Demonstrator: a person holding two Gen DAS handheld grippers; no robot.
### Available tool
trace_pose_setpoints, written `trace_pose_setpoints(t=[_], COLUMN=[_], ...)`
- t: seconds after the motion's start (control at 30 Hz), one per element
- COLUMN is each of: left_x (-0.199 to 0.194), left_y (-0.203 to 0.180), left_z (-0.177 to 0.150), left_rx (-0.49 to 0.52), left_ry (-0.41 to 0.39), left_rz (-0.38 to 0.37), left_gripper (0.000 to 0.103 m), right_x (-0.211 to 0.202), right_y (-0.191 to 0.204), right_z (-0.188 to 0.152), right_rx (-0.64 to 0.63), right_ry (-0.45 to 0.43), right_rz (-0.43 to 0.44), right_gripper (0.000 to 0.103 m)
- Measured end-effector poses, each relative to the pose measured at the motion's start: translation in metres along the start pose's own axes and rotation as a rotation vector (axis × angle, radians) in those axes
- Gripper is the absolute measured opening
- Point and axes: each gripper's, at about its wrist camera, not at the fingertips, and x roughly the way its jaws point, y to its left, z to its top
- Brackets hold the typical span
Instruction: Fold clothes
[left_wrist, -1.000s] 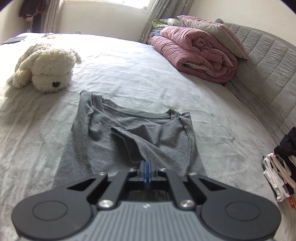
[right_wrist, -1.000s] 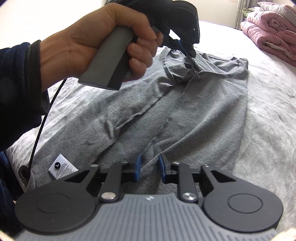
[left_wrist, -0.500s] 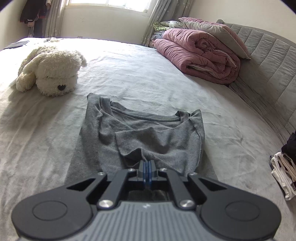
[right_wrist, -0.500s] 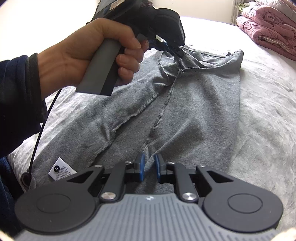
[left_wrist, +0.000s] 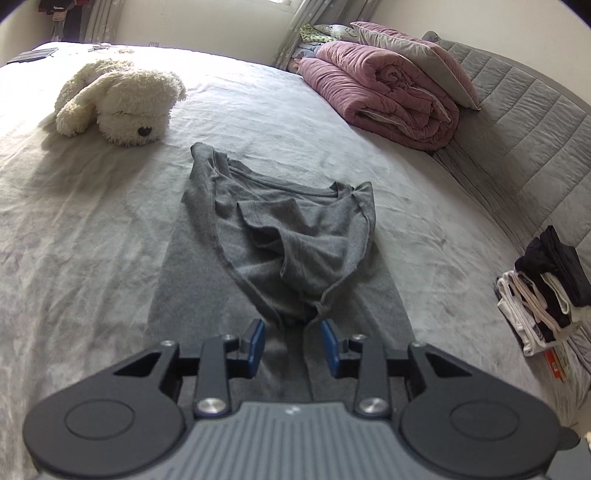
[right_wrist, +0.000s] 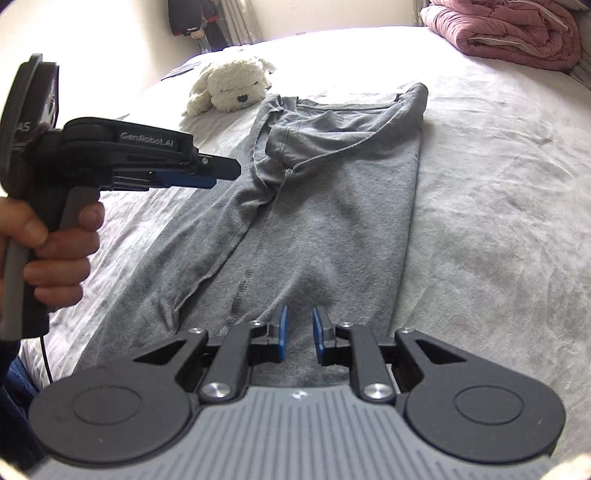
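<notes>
- Left gripper (left_wrist: 291, 341): jaws have just been opening and now stand spread, nothing between the pads; the sleeve it let go of lies folded inward just beyond; judged a release after the side fold
- Right gripper (right_wrist: 299, 334): jaws slightly parted, hovering low over the cloth, pinching nothing
- Grey cotton T-shirt (left_wrist: 280, 236): flat mid-bed, collar toward the far edge, narrowed for the next fold
- Pale grey bed (left_wrist: 92, 229): white plush dog (left_wrist: 122, 99) near the far edge

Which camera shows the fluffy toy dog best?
The left wrist view: the plush dog lies large and sharp on the bed, dark nose clear. In the right wrist view it is smaller, farther off and washed out by window glare.
</notes>
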Motion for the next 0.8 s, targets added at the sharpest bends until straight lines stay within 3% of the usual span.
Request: trace_pose_setpoints(t=[0.17,0.47,0.63,0.8], left_x=[-0.017,-0.054,-0.049,-0.029], left_y=[-0.005,0.001,-0.006,-0.02], left_z=[-0.052,-0.113,-0.119,-0.098], left_rx=[0.018,-0.033,-0.027,0.041], left_ry=[0.086,0.153,0.166,0.111], left_rz=[0.0,-0.089,-0.108,-0.097], left_gripper=[0.038,0.041,0.046,0.048], right_x=[0.005,-0.007,-0.005,-0.004], right_y=[0.014,-0.005,0.007,0.01], right_z=[-0.009,-0.002,-0.01,-0.013], right_rx=[-0.077,-0.041,-0.091,-0.101], right_ry=[0.063,0.035,0.056,0.053], right_rz=[0.02,-0.003,0.014,0.003], right_gripper=[0.02,0.02,0.02,0.021])
